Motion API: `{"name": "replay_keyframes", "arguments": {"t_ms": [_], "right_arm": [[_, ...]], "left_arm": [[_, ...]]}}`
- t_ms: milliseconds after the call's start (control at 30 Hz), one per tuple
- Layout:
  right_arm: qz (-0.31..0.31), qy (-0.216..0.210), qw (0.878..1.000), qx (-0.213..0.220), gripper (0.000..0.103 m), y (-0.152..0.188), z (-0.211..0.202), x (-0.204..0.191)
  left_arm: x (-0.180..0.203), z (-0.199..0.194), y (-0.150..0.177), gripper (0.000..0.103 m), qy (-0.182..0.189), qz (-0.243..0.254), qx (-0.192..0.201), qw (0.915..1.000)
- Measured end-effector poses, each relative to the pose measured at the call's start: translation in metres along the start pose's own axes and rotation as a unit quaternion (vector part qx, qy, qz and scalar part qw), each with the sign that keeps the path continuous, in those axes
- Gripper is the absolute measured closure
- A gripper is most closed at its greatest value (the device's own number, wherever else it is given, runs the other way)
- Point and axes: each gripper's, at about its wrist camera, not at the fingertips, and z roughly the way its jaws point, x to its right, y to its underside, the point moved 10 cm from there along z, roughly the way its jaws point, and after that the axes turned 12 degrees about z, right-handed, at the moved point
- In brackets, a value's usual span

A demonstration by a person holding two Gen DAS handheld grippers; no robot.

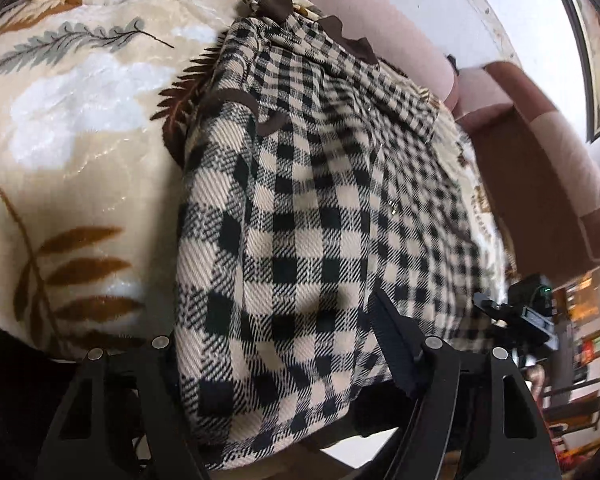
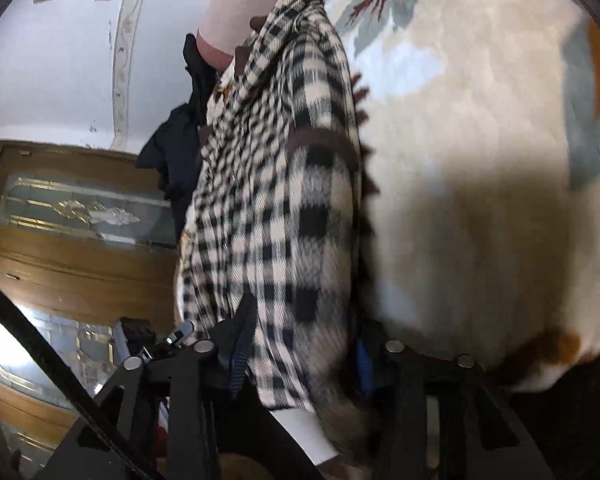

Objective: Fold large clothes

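Note:
A black-and-cream checked garment (image 1: pixel 300 200) with brown trim lies lengthwise on a cream leaf-print blanket (image 1: pixel 72 120). My left gripper (image 1: pixel 276 344) is closed on the garment's near edge, cloth bunched between the fingers (image 1: pixel 396 340). In the right wrist view the same checked garment (image 2: pixel 276 200) runs away from the camera, and my right gripper (image 2: pixel 296 344) is closed on its near end, with cloth filling the gap between the fingers (image 2: pixel 240 356). The right gripper also shows in the left wrist view (image 1: pixel 512 312) beyond the garment's right edge.
The blanket (image 2: pixel 480 160) covers a bed or sofa with pink and brown cushions (image 1: pixel 540 160) at the far side. A dark garment (image 2: pixel 180 148) lies beside the checked one. A wooden glass-panelled door (image 2: pixel 60 208) and white wall stand behind.

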Motion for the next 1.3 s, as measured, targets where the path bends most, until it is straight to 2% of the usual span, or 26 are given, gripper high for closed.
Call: {"name": "replay_keyframes", "arguments": {"t_ms": [33,67,100,133,233,333,433,600,667,767,967,1100,1167,1300], "right_arm": [[-0.006,0.008,1.0,-0.001,0.067,0.003,0.002,0.0],[-0.012,0.017,1.0,-0.001,0.07,0.007,0.002,0.001],[-0.02,0.033,0.999,-0.002,0.078,0.012,0.004,0.002],[-0.026,0.044,0.999,-0.003,0.086,0.015,0.006,0.003],[-0.048,0.057,0.997,0.004,0.093,0.02,0.002,-0.009],[-0.059,0.028,0.998,0.003,0.095,0.025,-0.019,-0.03],[-0.083,0.016,0.996,-0.002,0.096,0.04,-0.046,-0.041],[-0.086,0.042,0.995,-0.022,0.096,0.06,-0.052,-0.03],[-0.071,0.037,0.996,-0.027,0.095,0.056,-0.047,-0.028],[-0.077,0.028,0.996,-0.024,0.095,0.04,-0.04,-0.046],[-0.126,0.017,0.992,0.008,0.095,-0.027,-0.022,-0.111],[-0.141,0.04,0.987,0.061,0.095,-0.105,-0.009,-0.144],[-0.139,0.049,0.986,0.084,0.095,-0.14,0.0,-0.156],[-0.111,0.074,0.983,0.128,0.095,-0.224,0.022,-0.167]], "left_arm": [[-0.004,0.0,0.001,0.043,-0.017,0.003,-0.003,0.9998],[-0.008,0.001,0.002,0.066,-0.045,0.005,-0.012,0.9989],[-0.012,0.001,0.001,0.09,-0.066,0.005,-0.018,0.9977],[-0.015,-0.003,0.001,0.095,-0.073,0.001,-0.02,0.9971],[-0.016,-0.029,-0.002,0.097,-0.048,-0.026,0.007,0.9985],[-0.009,-0.062,-0.001,0.097,-0.034,-0.025,0.03,0.9987],[-0.001,-0.083,0.008,0.097,-0.029,-0.014,0.036,0.9988],[-0.004,-0.078,0.022,0.097,-0.045,-0.003,0.007,0.9989],[-0.003,-0.075,0.013,0.097,-0.041,-0.002,0.006,0.9991],[0.01,-0.081,-0.007,0.097,-0.03,0.012,0.013,0.9994],[0.014,-0.087,-0.089,0.097,-0.02,0.011,0.055,0.9983],[-0.005,-0.07,-0.167,0.096,-0.061,0.014,0.086,0.9943],[-0.021,-0.048,-0.208,0.096,-0.063,-0.008,0.085,0.9943],[-0.052,-0.005,-0.271,0.096,-0.099,-0.02,0.074,0.9921]]}}
